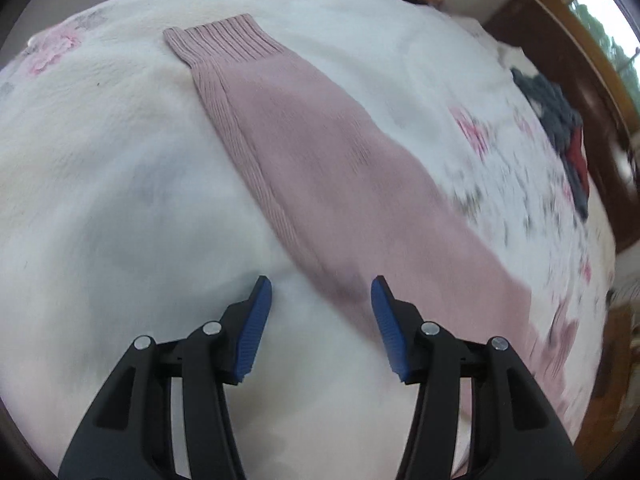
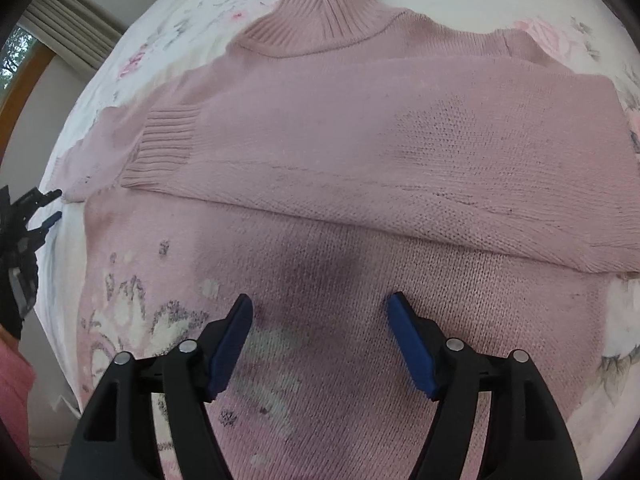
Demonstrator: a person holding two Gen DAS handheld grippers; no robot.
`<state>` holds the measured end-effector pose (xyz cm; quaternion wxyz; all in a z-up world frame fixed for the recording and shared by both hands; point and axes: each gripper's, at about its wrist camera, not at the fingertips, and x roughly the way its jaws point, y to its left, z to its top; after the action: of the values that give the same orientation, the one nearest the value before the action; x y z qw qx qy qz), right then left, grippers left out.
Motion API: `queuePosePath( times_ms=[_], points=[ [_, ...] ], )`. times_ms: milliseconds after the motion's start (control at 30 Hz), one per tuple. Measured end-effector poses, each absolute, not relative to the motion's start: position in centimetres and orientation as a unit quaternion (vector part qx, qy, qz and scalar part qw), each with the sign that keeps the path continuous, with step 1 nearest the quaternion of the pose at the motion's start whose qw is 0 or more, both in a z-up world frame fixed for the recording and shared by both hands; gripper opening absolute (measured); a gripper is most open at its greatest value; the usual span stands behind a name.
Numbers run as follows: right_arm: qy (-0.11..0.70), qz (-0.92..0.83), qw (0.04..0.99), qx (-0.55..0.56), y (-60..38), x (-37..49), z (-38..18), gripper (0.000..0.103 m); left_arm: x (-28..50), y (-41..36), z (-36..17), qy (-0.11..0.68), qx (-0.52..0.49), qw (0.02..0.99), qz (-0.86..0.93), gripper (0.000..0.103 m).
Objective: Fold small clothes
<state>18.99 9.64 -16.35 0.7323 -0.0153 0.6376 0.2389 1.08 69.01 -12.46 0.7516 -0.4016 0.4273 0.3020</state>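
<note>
A pink knit turtleneck sweater (image 2: 360, 140) lies flat on a white floral bedspread (image 2: 192, 12). One sleeve is folded across its chest, with the ribbed cuff (image 2: 160, 144) at the left. In the left wrist view a long pink sleeve (image 1: 312, 152) stretches away from me, its ribbed cuff (image 1: 224, 40) at the far end. My left gripper (image 1: 322, 292) is open just above the sleeve's near edge, holding nothing. My right gripper (image 2: 320, 308) hovers open over the sweater's patterned lower front, empty. The left gripper (image 2: 44, 208) also shows at the left edge of the right wrist view.
A heap of dark grey and red clothes (image 1: 560, 120) lies at the bed's far right. Dark wooden furniture (image 1: 568, 60) and a window (image 1: 600, 20) stand beyond it. A curtain (image 2: 68, 20) and window frame sit at the upper left of the right wrist view.
</note>
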Motion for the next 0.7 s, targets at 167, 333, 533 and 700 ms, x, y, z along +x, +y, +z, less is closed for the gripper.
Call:
queuePosePath(
  times_ms=[167, 333, 533, 700],
  points=[
    [0.632, 0.237, 0.737, -0.029, 10.4, 19.1, -16.6, 0.075, 2.4, 71.2, -13.2, 0.405, -0.415, 0.756, 0.303, 0.050],
    [0.628, 0.237, 0.741, -0.039, 11.0, 19.0, -16.9, 0.078, 3.5, 72.4, -13.3, 0.395, -0.415, 0.763, 0.299, 0.036],
    [0.627, 0.242, 0.739, -0.039, 10.7, 19.0, -16.9, 0.078, 3.3, 72.9, -12.8, 0.386, -0.409, 0.771, 0.298, 0.010],
    [0.627, 0.242, 0.740, -0.029, 10.6, 19.1, -16.7, 0.077, 3.7, 70.8, -10.2, 0.371, -0.374, 0.800, 0.286, 0.008]
  ],
)
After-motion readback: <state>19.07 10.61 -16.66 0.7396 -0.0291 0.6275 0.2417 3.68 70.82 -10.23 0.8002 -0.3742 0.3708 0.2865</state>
